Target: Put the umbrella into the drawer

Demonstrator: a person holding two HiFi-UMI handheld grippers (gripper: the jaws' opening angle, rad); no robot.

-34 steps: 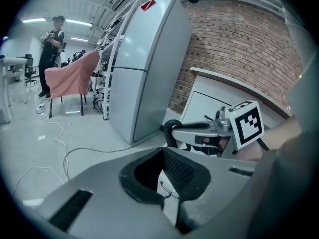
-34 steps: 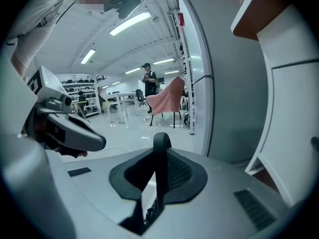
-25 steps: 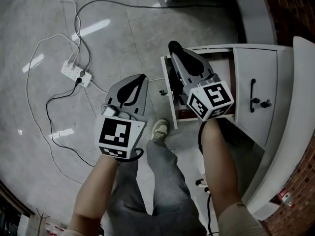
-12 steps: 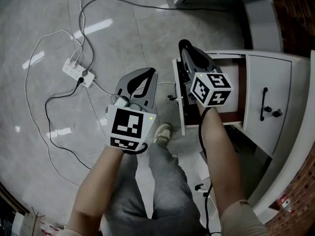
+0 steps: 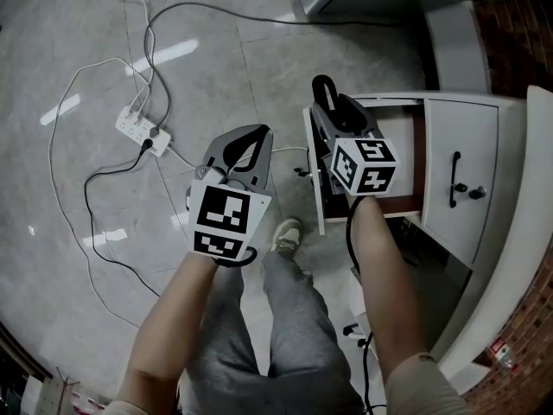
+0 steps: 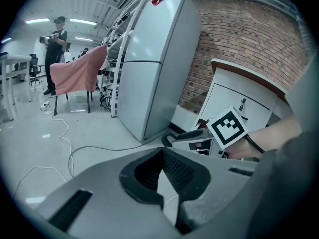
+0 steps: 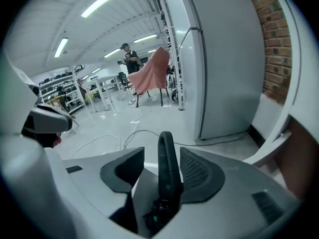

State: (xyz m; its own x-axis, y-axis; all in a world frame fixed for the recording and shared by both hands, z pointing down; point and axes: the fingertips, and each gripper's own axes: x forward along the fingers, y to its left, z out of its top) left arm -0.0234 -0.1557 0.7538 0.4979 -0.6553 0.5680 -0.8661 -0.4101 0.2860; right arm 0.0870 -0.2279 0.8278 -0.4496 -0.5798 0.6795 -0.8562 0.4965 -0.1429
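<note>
**Right jaws wide around the umbrella handle at the open drawer**

Head view: the right gripper [image 5: 333, 111] pointed down into the open drawer [image 5: 410, 154] of a white cabinet [image 5: 471, 175]. The umbrella [image 5: 324, 87] showed only as a black curved handle poking out past the gripper's tips. The rest of it lay hidden under the gripper. The left gripper [image 5: 257, 135] hung just beside the drawer front, over the floor. A power strip [image 5: 143, 130] lay well off to its left.

Left gripper view: the left gripper [image 6: 160, 156] had its jaws together at the tips, with nothing between them. Beyond them the umbrella handle [image 6: 167, 139] stood out in front of the cabinet [image 6: 234, 96].

Right gripper view: the right gripper [image 7: 160, 153] had just been opening its jaws, and they stood wide. The umbrella handle [image 7: 167, 173] stood upright between the pads. A clear gap showed on the left-hand side. On the other side the handle was close against the pad, but whether it touched could not be told.
</note>
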